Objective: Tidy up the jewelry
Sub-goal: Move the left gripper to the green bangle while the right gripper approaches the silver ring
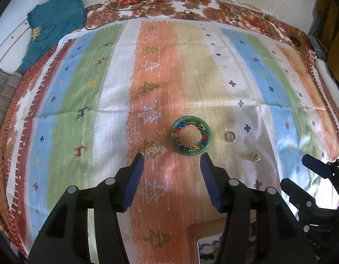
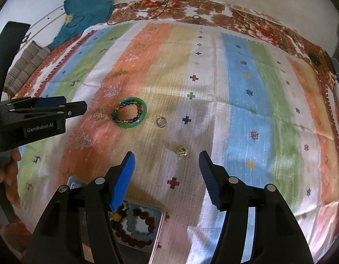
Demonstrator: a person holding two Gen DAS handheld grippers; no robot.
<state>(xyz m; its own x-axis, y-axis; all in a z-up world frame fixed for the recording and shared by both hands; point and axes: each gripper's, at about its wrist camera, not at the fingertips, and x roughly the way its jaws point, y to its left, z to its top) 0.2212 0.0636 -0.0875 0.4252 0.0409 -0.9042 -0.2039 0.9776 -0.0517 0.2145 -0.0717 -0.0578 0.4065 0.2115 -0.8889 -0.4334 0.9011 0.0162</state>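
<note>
The right claw [image 2: 166,160] is hovering with its blue pads spread wide and nothing between them, above the striped cloth [image 2: 239,83]. A small gold ring [image 2: 182,151] is lying just ahead of the gap. Farther off, a silver ring [image 2: 161,122] is sitting beside a green bangle [image 2: 142,114] encircling a multicoloured bead bracelet [image 2: 125,111]. The left claw [image 2: 78,107] is reaching in from the left edge. A tray [image 2: 161,222] holding dark bead bracelets [image 2: 145,216] is lying beneath the right claw.

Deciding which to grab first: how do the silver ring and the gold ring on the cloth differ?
The silver ring lies flat, its open hole facing up; the gold ring looks chunkier and more ornate, with no clear hole showing. The silver ring sits close beside the green bangle; the gold ring lies apart, nearer the right hand-held gripper, roughly between its open jaws. Both are small, loose on the cloth, and ungrasped.
</note>
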